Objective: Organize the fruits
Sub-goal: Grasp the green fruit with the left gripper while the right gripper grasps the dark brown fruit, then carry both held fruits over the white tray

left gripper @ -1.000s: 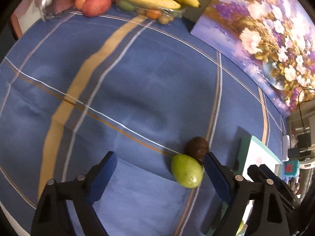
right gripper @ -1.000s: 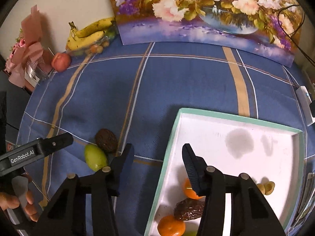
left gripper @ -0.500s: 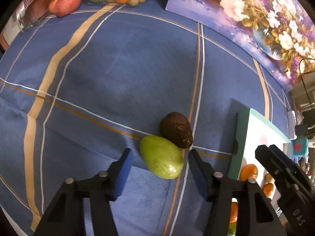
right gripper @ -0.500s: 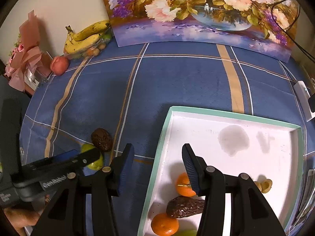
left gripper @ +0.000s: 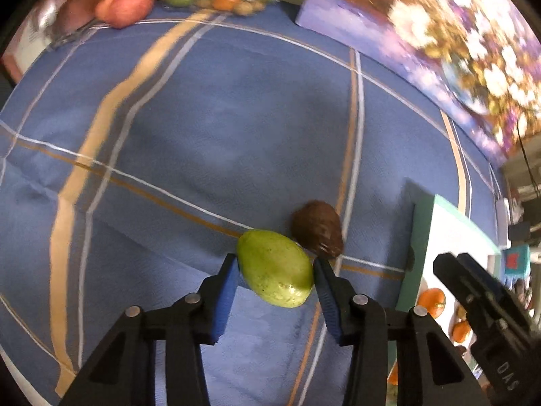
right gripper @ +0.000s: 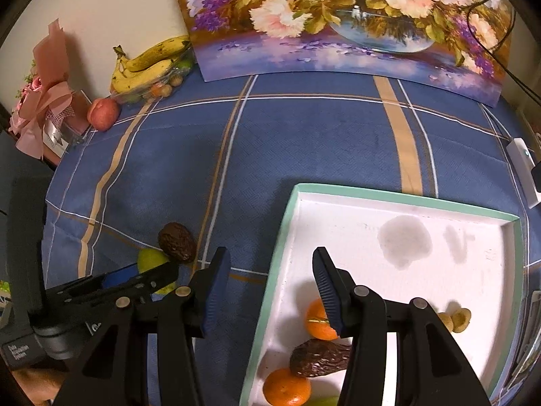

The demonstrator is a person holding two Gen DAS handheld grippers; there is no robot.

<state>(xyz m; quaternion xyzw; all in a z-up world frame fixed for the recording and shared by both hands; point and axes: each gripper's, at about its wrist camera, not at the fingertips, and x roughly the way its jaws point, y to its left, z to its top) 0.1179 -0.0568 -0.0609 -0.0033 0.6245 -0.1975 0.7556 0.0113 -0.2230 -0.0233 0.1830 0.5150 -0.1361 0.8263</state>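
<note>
Your left tongs have just been closing and now sit snug around the green fruit, both pads looking pressed against its sides, so I'd call that a grip. The fruit lies on the blue counter, touching the brown fruit just behind it. So you're at the pick-up step; next I'd guess lift it straight up so the brown one doesn't roll, then carry it over to the white tray. Your right tongs hang partly open over the tray's near edge, holding nothing.
</note>
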